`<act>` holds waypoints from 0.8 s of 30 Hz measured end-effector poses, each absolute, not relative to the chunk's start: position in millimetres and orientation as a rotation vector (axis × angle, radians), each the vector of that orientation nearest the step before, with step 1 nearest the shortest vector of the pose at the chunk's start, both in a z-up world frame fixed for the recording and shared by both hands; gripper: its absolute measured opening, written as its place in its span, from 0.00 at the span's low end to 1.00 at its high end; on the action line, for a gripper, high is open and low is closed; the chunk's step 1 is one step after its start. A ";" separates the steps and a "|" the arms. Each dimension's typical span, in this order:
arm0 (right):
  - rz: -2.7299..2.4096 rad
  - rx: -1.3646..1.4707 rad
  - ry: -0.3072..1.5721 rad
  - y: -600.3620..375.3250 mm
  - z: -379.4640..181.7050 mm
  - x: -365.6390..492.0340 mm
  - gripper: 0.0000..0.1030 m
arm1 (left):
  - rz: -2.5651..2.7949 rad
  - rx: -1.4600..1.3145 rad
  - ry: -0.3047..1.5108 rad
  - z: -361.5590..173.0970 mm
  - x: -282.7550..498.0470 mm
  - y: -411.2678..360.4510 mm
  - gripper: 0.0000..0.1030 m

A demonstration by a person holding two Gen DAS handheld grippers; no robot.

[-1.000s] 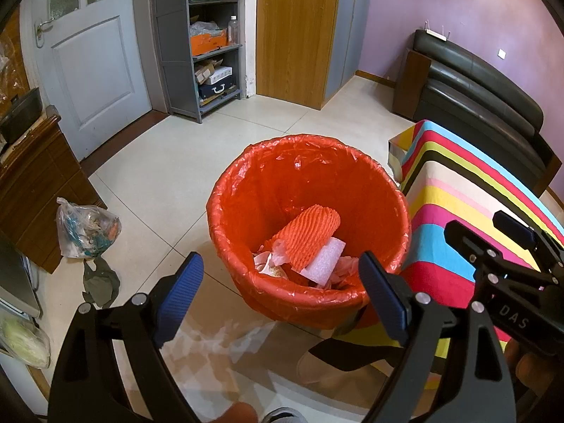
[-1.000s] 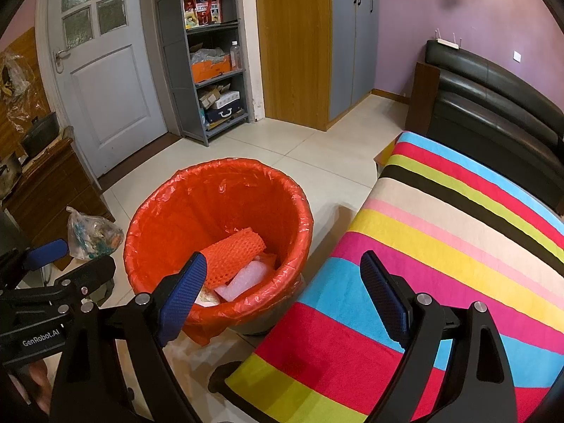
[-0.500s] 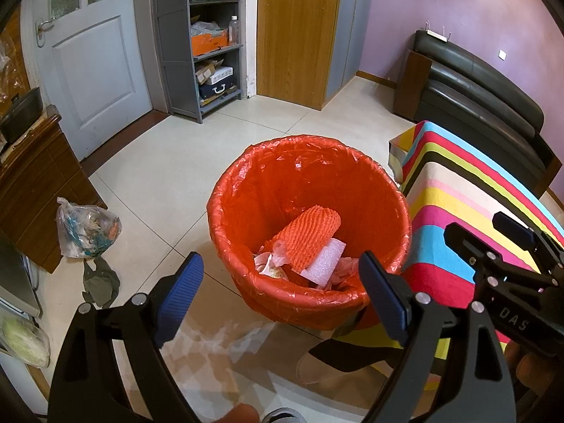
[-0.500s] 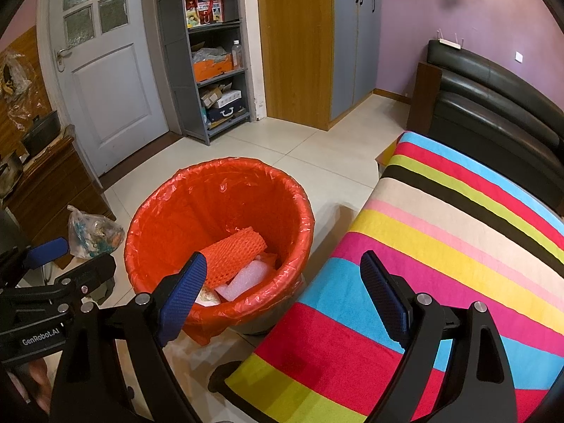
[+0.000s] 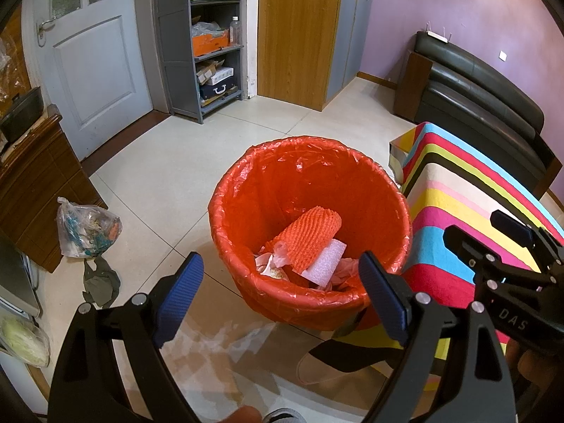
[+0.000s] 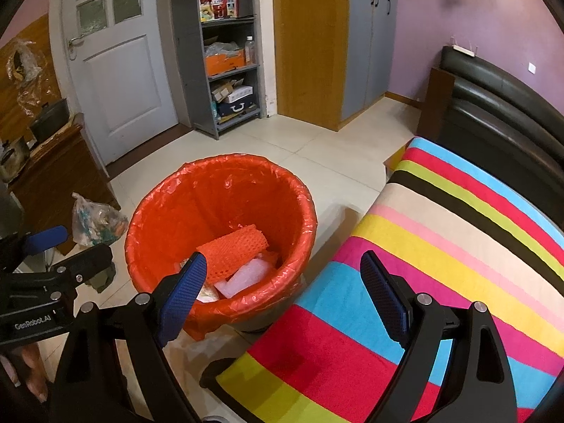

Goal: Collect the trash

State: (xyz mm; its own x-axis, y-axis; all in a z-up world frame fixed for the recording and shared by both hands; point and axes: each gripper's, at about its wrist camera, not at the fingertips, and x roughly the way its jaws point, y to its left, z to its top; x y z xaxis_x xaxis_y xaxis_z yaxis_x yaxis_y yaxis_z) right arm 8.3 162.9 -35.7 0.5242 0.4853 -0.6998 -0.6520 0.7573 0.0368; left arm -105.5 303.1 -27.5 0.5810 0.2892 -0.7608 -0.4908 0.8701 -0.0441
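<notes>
Left gripper (image 5: 280,294): fingers (image 5: 179,294) spread wide, blue ribbed pads facing each other, nothing between them. It hangs tilted down over the near rim of the bin. Right gripper (image 6: 282,290): fingers (image 6: 384,294) likewise wide apart and empty, one over the bin's near edge, the other over the bed. Each gripper shows at the edge of the other's view; part of a hand is visible low on the left of the right wrist view.

Floor below the left gripper: pale tiles (image 5: 158,183) with a glossy patch, and what looks like a tan slipper (image 5: 328,365) just beside the bed's corner.

Bin (image 5: 268,303): round, lined with an orange-red plastic bag (image 5: 299,162) folded over the rim, standing on the floor, touching or just beside the bed's edge. Trash lies in its bottom: an orange foam net sleeve (image 5: 310,236) on top, a white foam sheet (image 5: 324,262) partly under it, crumpled pinkish-white paper (image 5: 273,262) around them.

Bed (image 6: 440,246): cover in bright stripes of red, blue, yellow, pink, black and green. Dark padded headboard (image 6: 493,105) at the far end.

Left of the bin, well apart: a knotted clear plastic bag (image 5: 86,227) of mixed waste on the floor, against a dark wooden cabinet (image 5: 38,183); a dark crumpled scrap (image 5: 100,280) near it.

Far wall: grey-blue panelled door (image 6: 120,81) with glass panes, grey open shelf unit (image 6: 229,56) holding boxes and a bottle, wooden wardrobe (image 6: 306,42) with grey doors, purple wall (image 6: 476,10).
</notes>
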 end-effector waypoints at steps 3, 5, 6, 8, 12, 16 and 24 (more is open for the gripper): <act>0.694 -0.245 0.751 162.5 -35.2 9.5 0.82 | 0.462 -0.264 0.834 -27.6 -105.5 303.1 0.84; 0.697 -0.247 0.747 162.8 -34.8 9.5 0.82 | 0.460 -0.261 0.834 -27.7 -105.0 303.2 0.84; 0.700 -0.246 0.748 163.1 -34.7 9.9 0.82 | 0.461 -0.261 0.833 -26.7 -104.5 303.9 0.84; 0.706 -0.250 0.746 164.4 -34.9 9.7 0.82 | 0.460 -0.260 0.833 -26.1 -103.2 305.3 0.84; 0.707 -0.251 0.746 164.7 -35.4 9.2 0.82 | 0.468 -0.255 0.832 -25.3 -103.3 305.6 0.84; 0.707 -0.252 0.745 165.0 -35.2 9.0 0.82 | 0.474 -0.255 0.827 -23.5 -101.1 306.0 0.84; 0.708 -0.252 0.746 165.1 -35.1 9.0 0.82 | 0.464 -0.265 0.831 -26.2 -102.1 301.1 0.84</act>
State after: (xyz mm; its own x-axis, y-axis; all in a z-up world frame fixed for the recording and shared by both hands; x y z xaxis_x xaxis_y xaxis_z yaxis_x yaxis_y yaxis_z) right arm 9.0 165.1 -35.1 0.5191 0.4973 -0.6952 -0.6684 0.7431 0.0324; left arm -102.1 301.1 -26.2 0.5822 0.2911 -0.7591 -0.4938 0.8684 -0.0457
